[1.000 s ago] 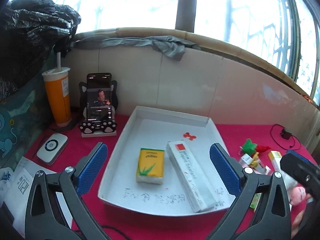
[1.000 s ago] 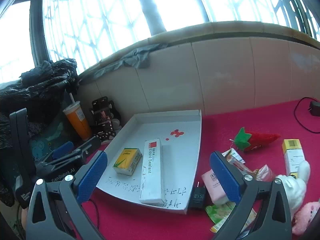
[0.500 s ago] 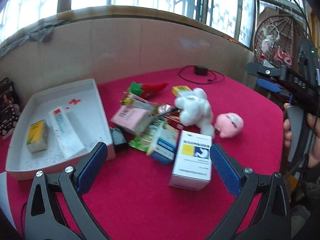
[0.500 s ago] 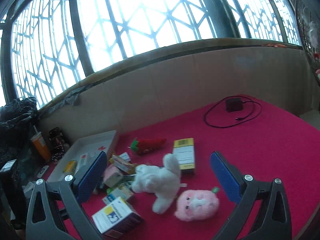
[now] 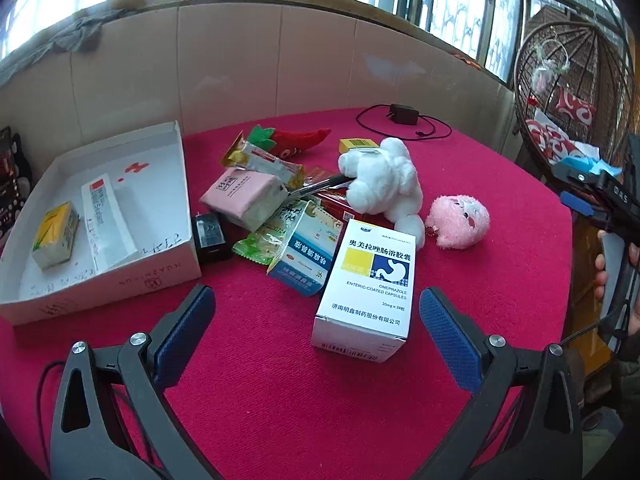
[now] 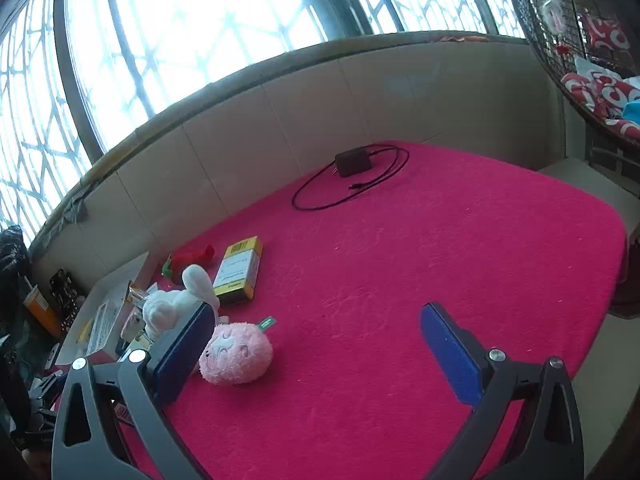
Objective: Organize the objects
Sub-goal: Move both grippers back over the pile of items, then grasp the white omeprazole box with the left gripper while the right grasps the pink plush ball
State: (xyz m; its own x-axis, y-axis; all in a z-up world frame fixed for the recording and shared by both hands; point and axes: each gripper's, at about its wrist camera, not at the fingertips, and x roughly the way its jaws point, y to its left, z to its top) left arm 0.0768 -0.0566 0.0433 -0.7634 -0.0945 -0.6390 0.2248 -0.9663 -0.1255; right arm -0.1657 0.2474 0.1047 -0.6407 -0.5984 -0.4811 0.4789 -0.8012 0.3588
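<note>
A white tray (image 5: 160,276) at the left holds a yellow pack (image 5: 56,236) and a long white tube box (image 5: 106,220). A heap lies on the red cloth: an omeprazole box (image 5: 366,292), a blue box (image 5: 306,256), a pink pack (image 5: 244,196), a white plush (image 5: 380,180), a pink plush (image 5: 458,220) and a red plush pepper (image 5: 296,140). My left gripper (image 5: 316,324) is open, just before the omeprazole box. My right gripper (image 6: 316,344) is open over bare cloth, the pink plush (image 6: 236,354) by its left finger.
A black charger with its cable (image 6: 352,162) lies at the back of the table. A yellow box (image 6: 238,270) lies by the white plush (image 6: 176,302). A tiled wall and windows run behind. A wicker hanging chair (image 5: 568,92) stands off the right edge.
Both grippers have swung right, from the tray to the heap and the right part of the table. Both stay open and empty.
</note>
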